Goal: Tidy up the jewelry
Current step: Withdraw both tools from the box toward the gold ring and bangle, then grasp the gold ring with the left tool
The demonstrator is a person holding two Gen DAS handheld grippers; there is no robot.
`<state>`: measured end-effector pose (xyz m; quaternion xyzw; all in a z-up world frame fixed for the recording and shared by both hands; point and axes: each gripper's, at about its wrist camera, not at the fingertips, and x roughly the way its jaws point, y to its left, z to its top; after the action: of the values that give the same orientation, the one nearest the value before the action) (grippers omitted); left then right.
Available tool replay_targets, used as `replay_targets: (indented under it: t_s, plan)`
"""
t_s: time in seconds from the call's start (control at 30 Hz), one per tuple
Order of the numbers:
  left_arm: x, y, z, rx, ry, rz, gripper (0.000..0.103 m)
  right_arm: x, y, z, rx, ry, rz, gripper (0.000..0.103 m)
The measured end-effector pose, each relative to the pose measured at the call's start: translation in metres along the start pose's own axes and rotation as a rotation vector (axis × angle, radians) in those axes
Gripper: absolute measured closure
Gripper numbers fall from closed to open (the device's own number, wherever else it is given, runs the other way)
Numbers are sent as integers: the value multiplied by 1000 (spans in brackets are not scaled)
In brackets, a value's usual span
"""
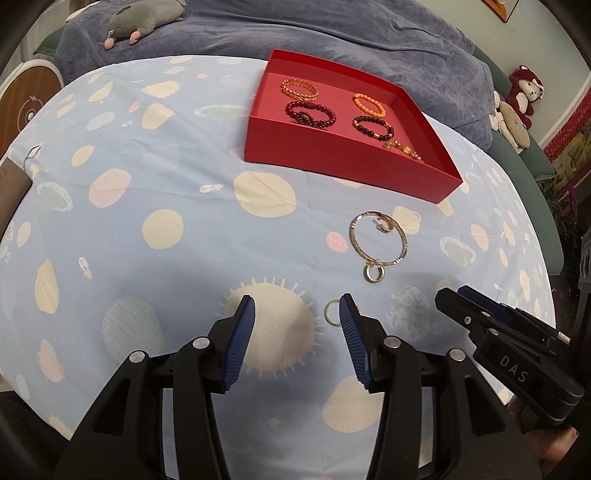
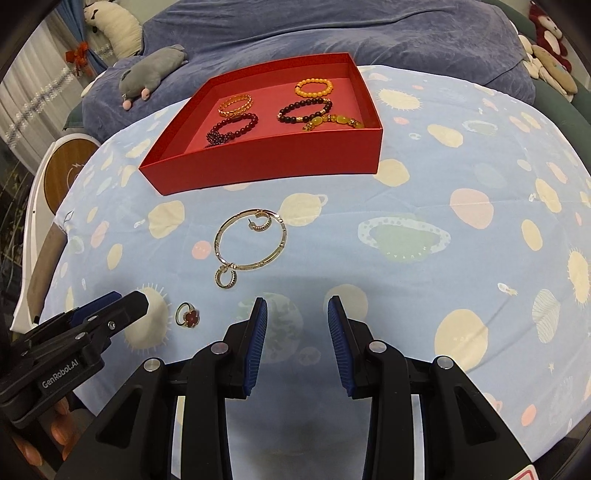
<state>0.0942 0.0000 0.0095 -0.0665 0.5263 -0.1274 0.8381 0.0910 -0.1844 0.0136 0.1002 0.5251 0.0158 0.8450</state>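
Observation:
A red box (image 1: 343,162) (image 2: 266,162) on the table holds several bracelets (image 1: 310,112) (image 2: 314,88). On the cloth lie a gold bangle (image 1: 400,258) (image 2: 255,264), a hoop earring (image 1: 386,226) (image 2: 263,221) inside it, a second hoop earring (image 1: 375,273) (image 2: 226,277) at its near edge, and a ring with a red clover (image 1: 332,313) (image 2: 187,314). My left gripper (image 1: 297,310) (image 2: 125,301) is open; the ring lies just inside its right finger. My right gripper (image 2: 297,312) (image 1: 452,295) is open and empty, right of the ring.
The table carries a light blue cloth with planet prints (image 1: 166,229) (image 2: 461,221). Behind it is a bed with a blue blanket (image 1: 332,33) (image 2: 369,33) and a grey plush toy (image 1: 144,22) (image 2: 151,70). More plush toys (image 1: 522,96) sit at the right.

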Motion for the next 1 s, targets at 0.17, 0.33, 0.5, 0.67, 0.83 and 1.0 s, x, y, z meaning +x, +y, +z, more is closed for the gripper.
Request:
replay_targets:
  t_s: [0.17, 0.33, 0.5, 0.67, 0.83, 1.0]
  plan:
    - [3, -20, -8, 42, 8, -24, 52, -4, -5, -4, 7, -1, -2, 69]
    - [15, -32, -8, 80, 11, -28, 56, -6, -9, -4, 13, -4, -4, 69]
    - [28, -33, -6, 84, 37, -33, 72, -4, -9, -6, 14, 1, -4, 69]
    - [31, -31, -8, 102, 33, -27, 82, -1, -8, -4, 16, 9, 3, 69]
    - [28, -25, -5, 107, 21, -15, 97, 4, -3, 1, 9, 12, 13, 69]
    - [26, -12, -1, 83, 12, -4, 97, 11, 5, 12, -1, 8, 20, 69]
